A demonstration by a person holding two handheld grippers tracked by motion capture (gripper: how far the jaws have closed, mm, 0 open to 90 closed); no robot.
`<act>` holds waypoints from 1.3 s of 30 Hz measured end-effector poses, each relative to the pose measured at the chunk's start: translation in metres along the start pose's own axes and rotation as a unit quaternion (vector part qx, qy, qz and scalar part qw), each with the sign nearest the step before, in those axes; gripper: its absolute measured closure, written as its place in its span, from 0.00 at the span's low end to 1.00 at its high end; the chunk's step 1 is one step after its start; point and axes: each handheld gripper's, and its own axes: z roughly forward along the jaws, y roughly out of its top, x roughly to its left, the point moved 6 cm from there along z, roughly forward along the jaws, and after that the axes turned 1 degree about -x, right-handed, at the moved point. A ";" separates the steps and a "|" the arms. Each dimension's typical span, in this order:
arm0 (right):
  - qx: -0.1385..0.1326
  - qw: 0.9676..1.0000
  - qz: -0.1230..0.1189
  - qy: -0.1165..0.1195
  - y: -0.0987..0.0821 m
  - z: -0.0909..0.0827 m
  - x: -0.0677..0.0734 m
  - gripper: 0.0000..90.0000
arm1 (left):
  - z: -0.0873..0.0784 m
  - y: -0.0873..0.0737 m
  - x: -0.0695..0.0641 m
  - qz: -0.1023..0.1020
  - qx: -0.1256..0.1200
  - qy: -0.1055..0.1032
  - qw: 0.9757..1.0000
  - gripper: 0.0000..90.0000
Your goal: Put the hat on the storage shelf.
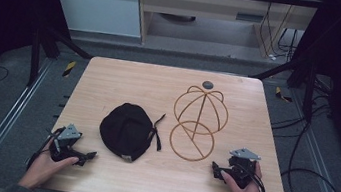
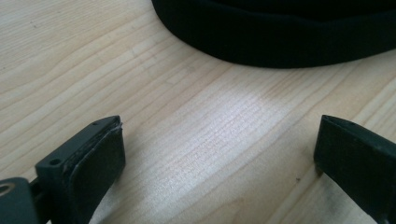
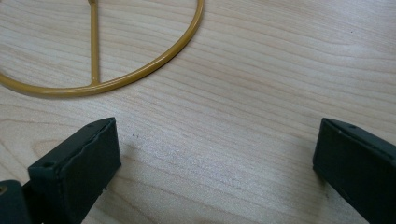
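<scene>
A black cap (image 1: 126,130) lies on the wooden table (image 1: 111,75), left of centre, with a strap trailing to its right. Beside it stands a gold wire hat stand (image 1: 198,121) with a round base ring and a dome frame. My left gripper (image 1: 92,156) rests near the table's front left, open, its jaws pointing at the cap's edge (image 2: 280,42). At the front right sits my right gripper (image 1: 213,170), open and empty, aimed at the stand's base ring (image 3: 140,74). Bare wood lies between both pairs of jaws.
A small dark round disc (image 1: 207,84) sits near the table's far edge. Metal rails (image 1: 9,114) run along both sides of the table, and cables (image 1: 309,171) lie on the floor to the right.
</scene>
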 end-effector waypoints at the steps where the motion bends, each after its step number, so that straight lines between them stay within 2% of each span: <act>1: 0.000 1.000 0.000 0.000 0.000 0.000 0.000 0.01 | -0.002 0.000 -0.001 0.000 0.002 -0.006 1.000 0.02; 3: 0.000 1.000 -0.001 0.000 0.000 0.000 0.000 0.01 | -0.008 0.001 -0.003 0.012 -0.012 -0.025 1.000 0.05; 7: 0.000 1.000 0.000 0.001 0.000 0.000 0.000 0.01 | -0.019 0.005 -0.008 0.014 -0.034 -0.024 0.999 0.06; 13: 0.000 1.000 0.000 0.001 0.000 0.000 0.000 0.01 | -0.024 0.009 -0.014 0.020 -0.037 -0.027 0.999 0.05; 15: 0.000 1.000 0.000 0.001 0.000 0.000 0.000 0.01 | -0.031 0.013 -0.013 0.020 -0.048 -0.024 0.998 0.07; 17: 0.000 1.000 0.000 0.001 0.000 0.000 0.000 0.01 | -0.034 0.015 -0.014 0.017 -0.054 -0.031 0.998 0.07; 18: 0.000 1.000 0.000 0.000 0.000 0.000 0.000 0.01 | -0.034 0.016 -0.015 0.015 -0.051 -0.032 0.998 0.07; 21: 0.000 1.000 0.000 0.001 0.000 0.000 0.000 0.01 | -0.034 0.022 -0.018 0.029 -0.032 -0.029 0.999 0.07; 24: 0.000 1.000 0.000 -0.001 0.000 0.000 0.000 0.01 | -0.036 0.037 -0.025 0.050 -0.019 -0.030 0.998 0.07; 26: 0.000 1.000 0.001 -0.002 0.000 0.000 0.000 0.01 | -0.037 0.048 -0.028 0.062 0.000 -0.032 0.998 0.07; 29: 0.000 1.000 0.002 -0.002 0.000 0.000 0.000 0.01 | -0.037 0.065 -0.029 0.060 0.020 -0.038 0.997 0.06; 30: 0.000 1.000 0.002 -0.002 0.000 0.000 0.000 0.01 | -0.037 0.065 -0.029 0.060 0.020 -0.038 0.997 0.06; 31: 0.000 1.000 0.002 -0.002 0.000 0.000 0.000 0.01 | -0.036 0.076 -0.030 0.062 0.032 -0.040 0.997 0.06; 34: 0.000 1.000 0.002 -0.002 0.000 0.000 0.000 0.01 | -0.033 0.091 -0.032 0.074 0.055 -0.042 0.995 0.06; 36: 0.000 1.000 0.002 -0.002 0.000 0.000 0.000 0.01 | -0.032 0.096 -0.034 0.077 0.060 -0.044 0.994 0.06; 37: 0.000 1.000 0.002 -0.002 0.000 0.000 0.000 0.01 | -0.031 0.108 -0.036 0.088 0.070 -0.041 0.993 0.06; 39: 0.000 1.000 0.002 -0.002 0.000 0.000 0.000 0.01 | -0.030 0.119 -0.038 0.096 0.074 -0.040 0.992 0.06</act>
